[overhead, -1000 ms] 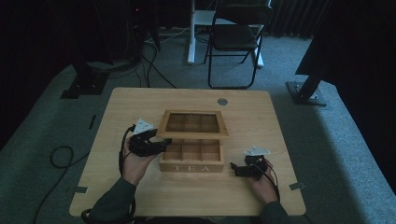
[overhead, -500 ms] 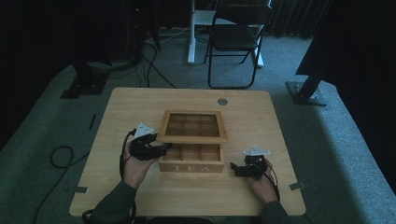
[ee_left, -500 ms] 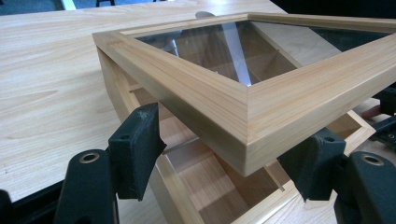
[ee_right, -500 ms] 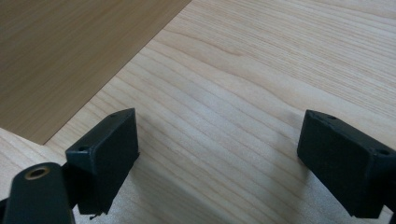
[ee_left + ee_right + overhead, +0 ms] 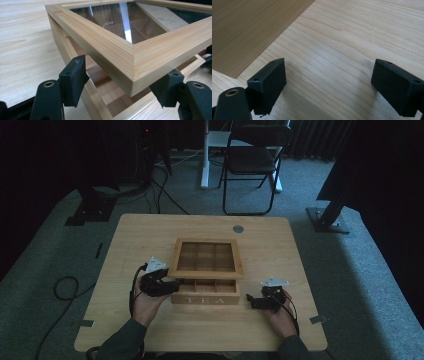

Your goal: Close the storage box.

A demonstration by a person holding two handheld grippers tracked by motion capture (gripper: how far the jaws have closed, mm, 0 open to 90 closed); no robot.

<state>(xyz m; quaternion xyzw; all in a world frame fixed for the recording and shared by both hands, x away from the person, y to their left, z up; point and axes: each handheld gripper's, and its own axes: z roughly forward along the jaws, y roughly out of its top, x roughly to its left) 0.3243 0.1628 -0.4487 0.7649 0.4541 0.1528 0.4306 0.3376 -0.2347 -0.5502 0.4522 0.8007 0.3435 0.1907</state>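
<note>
Pale wooden table (image 5: 280, 265) under both hands. Between my left gripper (image 5: 120, 82)'s jaws, which have just been closing without yet pinching, juts the lid (image 5: 140, 57) corner of the tea box (image 5: 205, 292), half-raised. My right gripper (image 5: 327, 87) gapes empty beside the box.

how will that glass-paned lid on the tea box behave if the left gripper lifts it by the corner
The lid looks stiff: a solid mitred wood frame, unlikely to flex. Its glass pane probably makes it heavyish and breakable if dropped. The smooth corner sits between the left gripper jaws, which have just been closing, so it may slip.
</note>
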